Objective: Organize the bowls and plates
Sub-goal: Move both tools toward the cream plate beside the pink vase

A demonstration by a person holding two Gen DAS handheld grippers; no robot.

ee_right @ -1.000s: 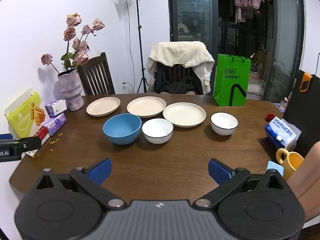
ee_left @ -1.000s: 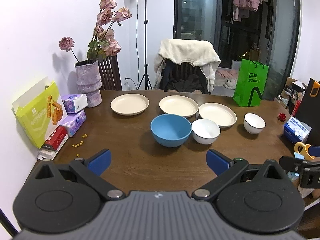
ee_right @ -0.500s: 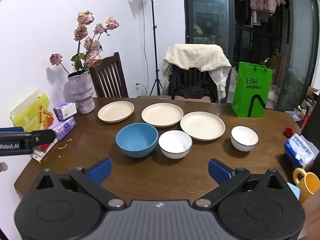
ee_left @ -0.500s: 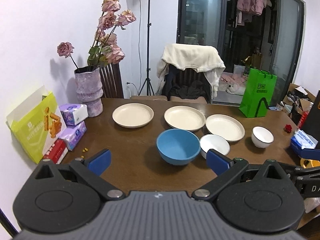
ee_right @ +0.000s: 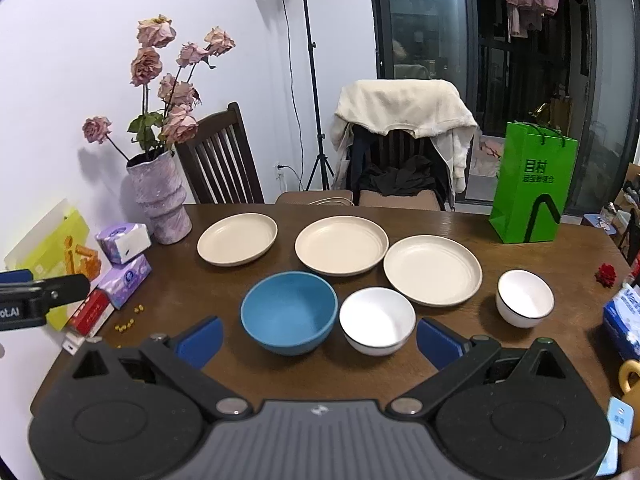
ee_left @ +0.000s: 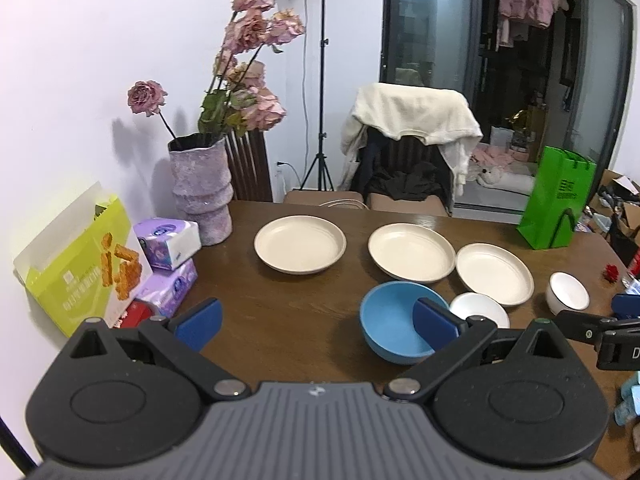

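Peering along the left gripper (ee_left: pixel 316 322), its fingers spread wide and empty, the blue bowl (ee_left: pixel 394 322) sits on the worktop (ee_left: pixel 280 304) behind the right finger. In the right wrist view, the right gripper (ee_right: pixel 318 340) likewise gapes, with the blue bowl and white bowl (ee_right: pixel 377 320) between its fingers.

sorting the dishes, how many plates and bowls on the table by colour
round cream plates: 3
round white bowls with dark rims: 2
round blue bowl: 1
total: 6
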